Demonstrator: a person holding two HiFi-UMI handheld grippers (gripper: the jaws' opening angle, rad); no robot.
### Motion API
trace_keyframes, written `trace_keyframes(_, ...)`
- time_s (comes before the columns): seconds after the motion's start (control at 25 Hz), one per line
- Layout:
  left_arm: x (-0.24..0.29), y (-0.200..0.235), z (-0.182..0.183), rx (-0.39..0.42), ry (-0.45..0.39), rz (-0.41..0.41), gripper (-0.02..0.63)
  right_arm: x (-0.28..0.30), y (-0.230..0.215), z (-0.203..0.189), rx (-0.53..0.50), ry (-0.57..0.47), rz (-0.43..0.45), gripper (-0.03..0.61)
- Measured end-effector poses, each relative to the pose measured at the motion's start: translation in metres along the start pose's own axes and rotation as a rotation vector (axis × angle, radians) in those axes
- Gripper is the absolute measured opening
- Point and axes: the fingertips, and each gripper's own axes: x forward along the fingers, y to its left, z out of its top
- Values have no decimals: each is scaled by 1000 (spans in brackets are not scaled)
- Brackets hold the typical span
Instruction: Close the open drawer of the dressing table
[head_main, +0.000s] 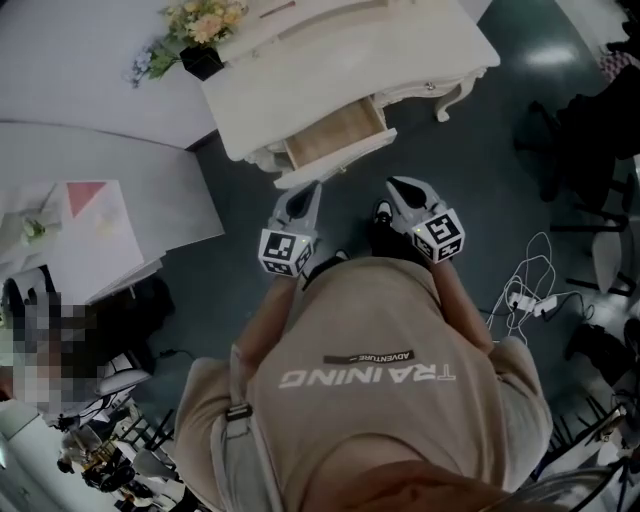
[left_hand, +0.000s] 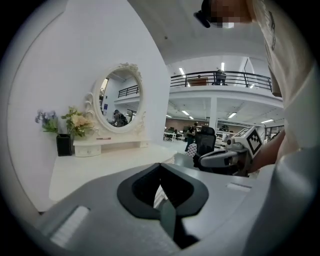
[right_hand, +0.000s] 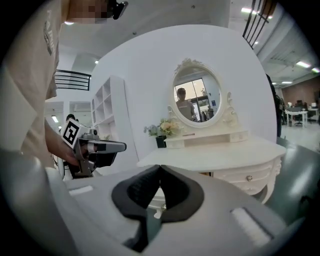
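The white dressing table (head_main: 400, 50) stands at the top of the head view, its wooden-lined drawer (head_main: 335, 135) pulled out toward me. My left gripper (head_main: 312, 190) hangs just below the drawer front, jaws together with nothing held. My right gripper (head_main: 395, 185) is a little to the right, below the table edge, also shut and empty. In the left gripper view the shut left gripper (left_hand: 160, 167) points over the tabletop (left_hand: 100, 170). In the right gripper view the shut right gripper (right_hand: 160, 168) faces the table, a knobbed closed drawer (right_hand: 248, 178) to its right.
An oval mirror (right_hand: 196, 97) and a black vase of flowers (head_main: 200, 58) sit on the table. A white desk (head_main: 100, 230) stands at left. Cables and a power strip (head_main: 525, 298) lie on the dark floor at right, near black chairs (head_main: 590, 120).
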Motion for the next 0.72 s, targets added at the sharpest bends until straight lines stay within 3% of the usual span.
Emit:
trace_keyframes(0.32,62,14,38,-30,-15,131,6,31,-75,36,-1,-2,103,3)
trace_keyframes(0.48,81,26,32,-62,-2,185,6,50,-97,25,-16,42,150,3)
trace_keyframes(0.72,84,50,27,-76,12,238,6,73,-106,4,38,104,194,3)
